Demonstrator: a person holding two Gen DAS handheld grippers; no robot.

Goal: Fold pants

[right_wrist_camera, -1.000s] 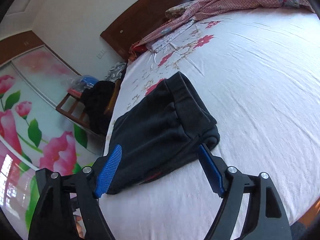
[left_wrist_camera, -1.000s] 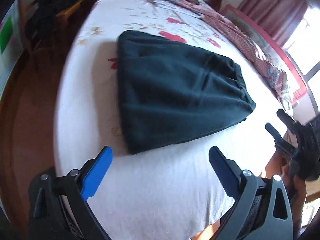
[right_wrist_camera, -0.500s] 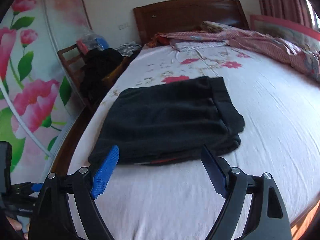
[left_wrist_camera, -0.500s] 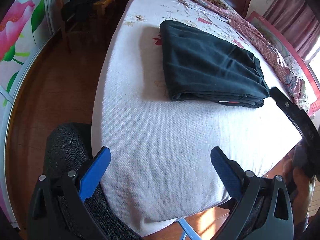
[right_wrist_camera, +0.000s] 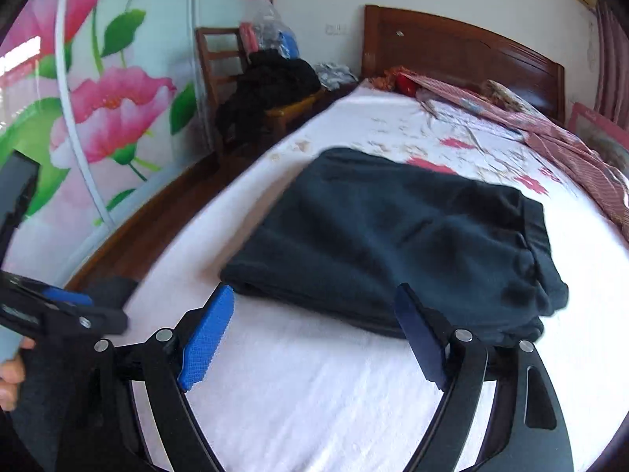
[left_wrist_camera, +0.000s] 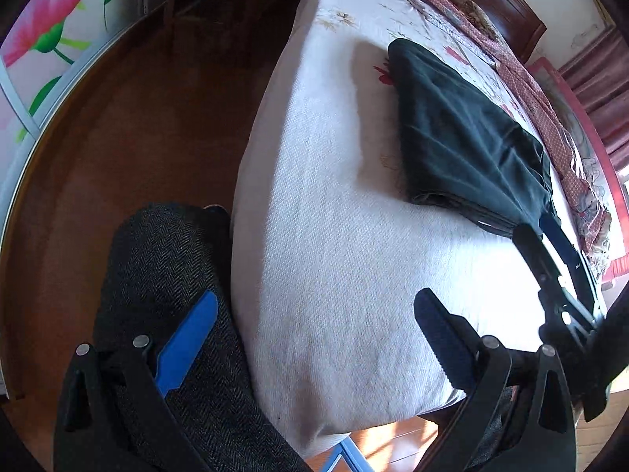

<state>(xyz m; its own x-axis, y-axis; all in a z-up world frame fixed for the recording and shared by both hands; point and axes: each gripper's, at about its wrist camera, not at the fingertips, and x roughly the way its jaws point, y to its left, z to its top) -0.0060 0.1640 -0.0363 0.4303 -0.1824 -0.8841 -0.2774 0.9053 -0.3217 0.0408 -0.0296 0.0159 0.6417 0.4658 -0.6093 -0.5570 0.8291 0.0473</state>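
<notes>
The pants [right_wrist_camera: 397, 236] are dark, matt, soft fleecy cloth. The sheet [left_wrist_camera: 334, 236] is white, coarsely woven cloth. Each tool [right_wrist_camera: 314, 338] has matt black plastic arms, ribbed blue pads and shiny metal rivets. Floor [left_wrist_camera: 129, 126] and headboard [right_wrist_camera: 464, 51], upper right, are glossy wood.

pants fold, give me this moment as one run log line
pants: folded, flat on bed | left claw: open, empty, off the pants | right claw: open, empty, near pants edge
</notes>
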